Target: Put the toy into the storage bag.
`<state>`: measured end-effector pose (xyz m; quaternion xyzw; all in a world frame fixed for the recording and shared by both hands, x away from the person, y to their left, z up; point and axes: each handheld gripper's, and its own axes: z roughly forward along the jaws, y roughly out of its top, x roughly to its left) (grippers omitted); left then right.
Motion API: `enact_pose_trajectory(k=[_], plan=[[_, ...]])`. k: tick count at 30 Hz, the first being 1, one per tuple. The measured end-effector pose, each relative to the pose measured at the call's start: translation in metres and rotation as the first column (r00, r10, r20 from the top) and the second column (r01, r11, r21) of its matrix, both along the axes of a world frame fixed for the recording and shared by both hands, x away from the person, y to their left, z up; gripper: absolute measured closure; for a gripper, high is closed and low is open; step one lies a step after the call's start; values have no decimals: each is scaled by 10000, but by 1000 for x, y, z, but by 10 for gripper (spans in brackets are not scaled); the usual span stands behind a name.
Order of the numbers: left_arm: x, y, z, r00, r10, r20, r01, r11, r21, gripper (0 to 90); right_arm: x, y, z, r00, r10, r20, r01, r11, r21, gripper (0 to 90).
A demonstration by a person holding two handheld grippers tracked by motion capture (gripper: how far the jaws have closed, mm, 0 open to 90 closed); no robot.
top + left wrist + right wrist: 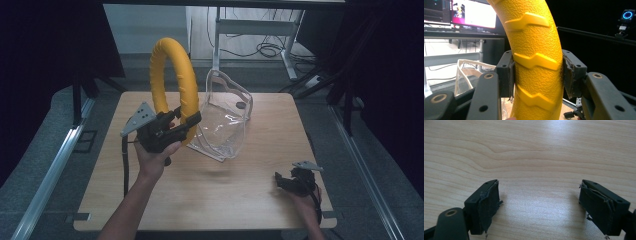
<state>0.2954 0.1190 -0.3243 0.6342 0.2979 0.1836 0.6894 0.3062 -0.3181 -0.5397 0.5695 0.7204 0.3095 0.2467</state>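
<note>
The yellow ring (172, 80) is held upright in the air above the left part of the surface (210, 195), and it does not touch the wood. The left claw (184, 120) is closed on the lower part of the ring; in the left gripper view both pads press against the sides of the ring (534, 62), which has a rough skin and raised zigzag ribs. Just beside the ring, to its right, one clear plastic bag (225, 117) stands open on the surface, and I cannot tell if anything is inside it. In the left gripper view the bag (464, 72) shows behind the left jaw. There is one ring, one bag and two claws. The right claw (286, 181) rests low at the near right corner of the surface, well apart from the bag, and its jaws stand wide apart with nothing between them; the right gripper view shows bare light wood (529, 152) under the worn pads. The surface is a square wooden top. Around it are dark curtains, a grey floor, and a metal desk frame (255, 30) with cables behind. A lit monitor (474, 12) shows in the left gripper view.
</note>
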Motion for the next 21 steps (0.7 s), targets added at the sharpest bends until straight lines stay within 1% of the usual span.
enact_pose_trajectory(k=[5,21], plan=[[1,-7,3,9999,-84,96,83,9999,93,513,0,0,0,10000,2,0,-2,10000,-1,169],[7,-32,12,9994,-281,209,275,9992,293,513,0,0,0,10000,8,1,-8,10000,-2,169]])
